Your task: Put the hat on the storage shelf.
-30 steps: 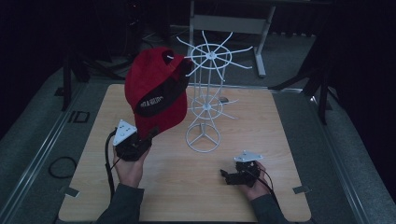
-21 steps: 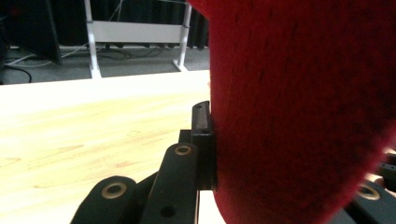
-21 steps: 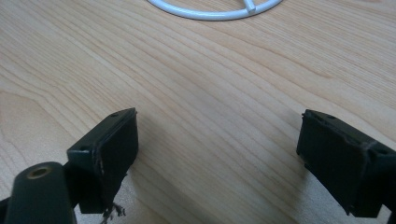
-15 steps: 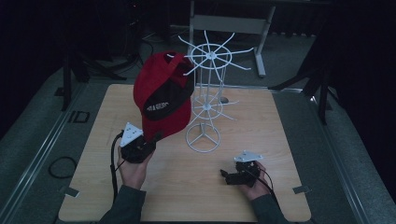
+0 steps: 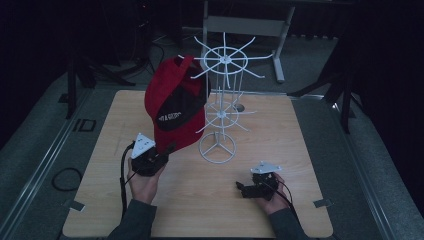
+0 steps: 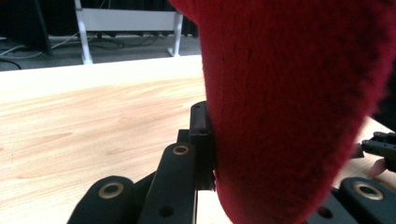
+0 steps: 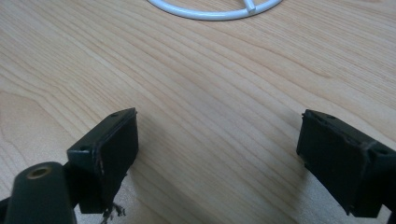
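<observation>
From the high view, a wooden bench (image 5: 310,150) carries a white wire rack (image 5: 220,107) standing a little beyond its middle, with a ring base, a small wheel of spokes halfway up and a larger wheel of spokes at the top. A red cap (image 5: 172,107) with a black panel and pale lettering is held up in the air just left of the rack, its upper edge level with the top wheel and close to its left spokes; whether it touches them cannot be told. The left tongs (image 5: 159,156), held in the person's left hand (image 5: 144,182) at the near left of the bench, grip the cap's lower edge. The right tongs (image 5: 241,189) lie low over the near right of the bench in the right hand (image 5: 272,192), pointing left, well apart from the rack's base.

In the left gripper view, the red cap (image 6: 289,102) fills the right and centre, its fuzzy fabric pinched between the black jaws of the left tongs (image 6: 261,186). Pale bench (image 6: 88,121) grain runs off to the left, and the right tongs (image 6: 380,147) show small at the far right edge.

In the right gripper view, the right tongs (image 7: 217,158) are spread wide over bare bench (image 7: 210,93), nothing between them. An arc of the rack's white ring base (image 7: 210,11) lies at the far edge.
</observation>
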Demonstrator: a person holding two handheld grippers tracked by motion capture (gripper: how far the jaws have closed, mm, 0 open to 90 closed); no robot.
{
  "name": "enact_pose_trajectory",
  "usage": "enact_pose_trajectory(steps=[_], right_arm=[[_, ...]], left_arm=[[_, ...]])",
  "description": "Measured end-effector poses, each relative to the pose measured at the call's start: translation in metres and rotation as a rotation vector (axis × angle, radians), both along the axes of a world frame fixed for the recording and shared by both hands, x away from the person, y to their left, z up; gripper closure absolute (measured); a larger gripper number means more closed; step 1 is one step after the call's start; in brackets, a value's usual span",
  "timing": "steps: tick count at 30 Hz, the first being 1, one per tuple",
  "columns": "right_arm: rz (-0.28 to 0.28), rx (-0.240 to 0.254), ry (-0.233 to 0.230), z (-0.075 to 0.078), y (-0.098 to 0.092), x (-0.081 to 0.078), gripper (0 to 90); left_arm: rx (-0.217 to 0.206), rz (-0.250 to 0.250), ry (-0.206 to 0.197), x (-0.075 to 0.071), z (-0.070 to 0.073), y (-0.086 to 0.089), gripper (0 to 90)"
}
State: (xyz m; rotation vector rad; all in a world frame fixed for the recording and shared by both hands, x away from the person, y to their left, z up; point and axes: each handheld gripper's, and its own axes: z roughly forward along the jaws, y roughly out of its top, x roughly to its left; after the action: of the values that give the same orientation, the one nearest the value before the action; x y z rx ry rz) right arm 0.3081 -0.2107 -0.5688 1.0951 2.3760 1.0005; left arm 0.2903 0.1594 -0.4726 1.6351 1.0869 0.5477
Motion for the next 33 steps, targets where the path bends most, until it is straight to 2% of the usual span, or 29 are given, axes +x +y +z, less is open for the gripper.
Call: enact_pose_trajectory(steps=[8,14,15,19,25,33], right_arm=[[0.0,0.0,0.0,0.0,0.0,0.0,12.5],[0.0,0.0,0.0,0.0,0.0,0.0,12.5],[0.0,0.0,0.0,0.0,0.0,0.0,12.5],[-0.001,0.001,0.002,0.0,0.0,0.0,12.5],[-0.001,0.0,0.001,0.0,0.0,0.0,12.5],[0.0,0.0,0.001,0.0,0.0,0.0,12.6]], left_arm=[[0.022,-0.008,0.011,0.001,-0.003,-0.002,79.5],[0.014,-0.011,0.024,0.002,-0.003,-0.002,59.4],[0.016,-0.004,0.025,0.002,-0.003,-0.001,59.4],[-0.001,0.02,0.037,0.004,-0.005,0.003,53.0],[-0.035,0.052,0.048,0.004,-0.006,0.015,48.1],[-0.049,0.034,0.037,-0.002,-0.002,0.029,43.4]])
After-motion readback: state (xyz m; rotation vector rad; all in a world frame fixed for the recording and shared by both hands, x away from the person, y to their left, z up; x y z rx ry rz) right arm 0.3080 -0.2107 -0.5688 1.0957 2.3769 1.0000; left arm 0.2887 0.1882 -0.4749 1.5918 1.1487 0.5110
